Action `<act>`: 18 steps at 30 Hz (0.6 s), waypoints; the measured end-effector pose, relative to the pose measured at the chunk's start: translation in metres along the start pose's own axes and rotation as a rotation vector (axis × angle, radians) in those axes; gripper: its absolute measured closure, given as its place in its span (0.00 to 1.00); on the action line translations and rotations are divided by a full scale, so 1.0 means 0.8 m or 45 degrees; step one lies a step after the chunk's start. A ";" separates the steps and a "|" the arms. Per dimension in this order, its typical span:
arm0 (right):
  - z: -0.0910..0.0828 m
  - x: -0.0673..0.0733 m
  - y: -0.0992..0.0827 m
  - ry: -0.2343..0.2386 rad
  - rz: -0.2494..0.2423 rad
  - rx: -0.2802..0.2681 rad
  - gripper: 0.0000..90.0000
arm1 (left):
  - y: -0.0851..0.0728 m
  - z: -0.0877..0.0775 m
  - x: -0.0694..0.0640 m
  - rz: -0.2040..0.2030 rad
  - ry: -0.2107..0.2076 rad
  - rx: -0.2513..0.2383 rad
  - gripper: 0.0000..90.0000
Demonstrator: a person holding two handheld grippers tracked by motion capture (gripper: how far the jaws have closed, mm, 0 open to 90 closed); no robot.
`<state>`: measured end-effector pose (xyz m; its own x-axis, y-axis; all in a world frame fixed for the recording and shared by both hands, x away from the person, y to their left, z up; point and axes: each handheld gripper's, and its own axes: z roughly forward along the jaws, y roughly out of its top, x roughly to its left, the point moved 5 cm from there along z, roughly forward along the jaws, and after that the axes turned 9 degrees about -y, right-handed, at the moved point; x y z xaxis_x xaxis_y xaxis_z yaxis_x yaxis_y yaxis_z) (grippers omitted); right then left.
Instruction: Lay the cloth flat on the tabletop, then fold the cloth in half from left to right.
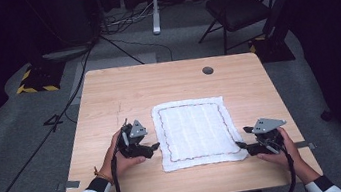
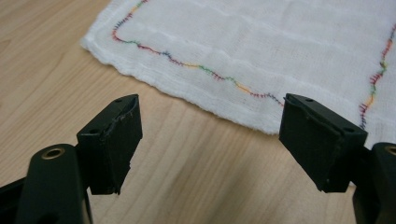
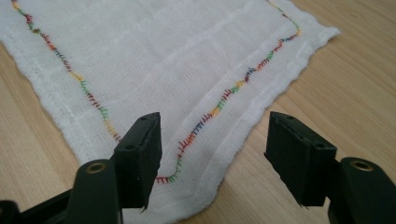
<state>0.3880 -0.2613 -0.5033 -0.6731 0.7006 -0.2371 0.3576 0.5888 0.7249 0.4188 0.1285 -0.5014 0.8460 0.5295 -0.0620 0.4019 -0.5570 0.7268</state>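
A wooden table [image 1: 122, 92] stands in a dark room, a chair [image 1: 237, 8] behind it. A white cloth [image 1: 195, 132] with coloured stitching lies flat near the middle of the table. The left gripper [image 1: 153, 148] sits just off the cloth's left edge, jaws spread with bare wood between them. The right gripper [image 1: 243, 137] is at the cloth's near right corner, jaws spread above it, pinching nothing.

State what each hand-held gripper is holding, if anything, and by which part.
Nothing is held. The left hand-held gripper is open beside the white cloth; the right hand-held gripper is open over its near corner.
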 end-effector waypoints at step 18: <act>0.019 0.038 0.052 0.068 -0.087 -0.085 0.45 | 0.046 0.028 0.073 -0.076 0.122 -0.043 0.25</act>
<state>0.3923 -0.2095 -0.4898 -0.7284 0.6363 -0.2542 0.2668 0.6051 0.7501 0.4912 0.1247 -0.4940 0.7830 0.6206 -0.0414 0.4372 -0.5019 0.7463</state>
